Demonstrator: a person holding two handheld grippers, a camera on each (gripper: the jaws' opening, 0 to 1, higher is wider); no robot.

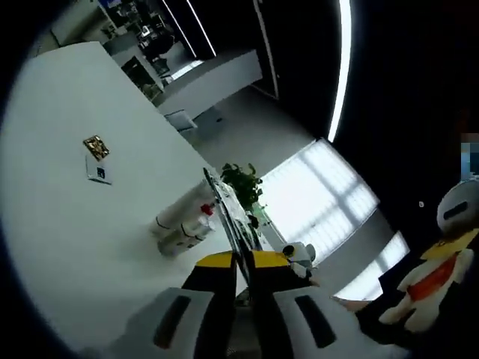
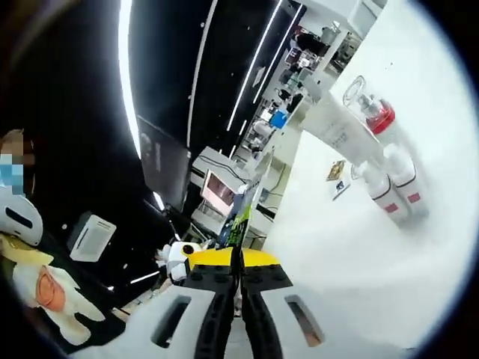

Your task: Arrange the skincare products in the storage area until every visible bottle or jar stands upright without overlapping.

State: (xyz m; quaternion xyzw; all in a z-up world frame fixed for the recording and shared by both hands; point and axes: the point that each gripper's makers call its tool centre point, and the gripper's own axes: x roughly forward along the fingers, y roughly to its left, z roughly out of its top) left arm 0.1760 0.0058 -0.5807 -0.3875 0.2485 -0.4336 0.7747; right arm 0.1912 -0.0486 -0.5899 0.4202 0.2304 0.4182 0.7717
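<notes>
A cluster of skincare products sits on the white table (image 1: 67,247). In the left gripper view it shows as white bottles (image 1: 182,224) pressed together, one with a red cap (image 1: 207,210). The right gripper view shows a long white tube (image 2: 334,127), a clear bottle with a red cap (image 2: 372,111) and two white bottles with red labels (image 2: 397,191), all close together. The views are rolled, so I cannot tell which of them stand upright. My left gripper (image 1: 243,263) and right gripper (image 2: 239,271) are both shut on nothing and held off the table, away from the cluster.
A small gold-topped box (image 1: 96,146) (image 2: 336,170) and a white card (image 1: 99,174) (image 2: 341,188) lie on the table beyond the bottles. Past the table edge are a green plant (image 1: 243,183), a small white toy figure (image 1: 300,254) (image 2: 177,259) and a plush toy (image 1: 438,280) (image 2: 45,292).
</notes>
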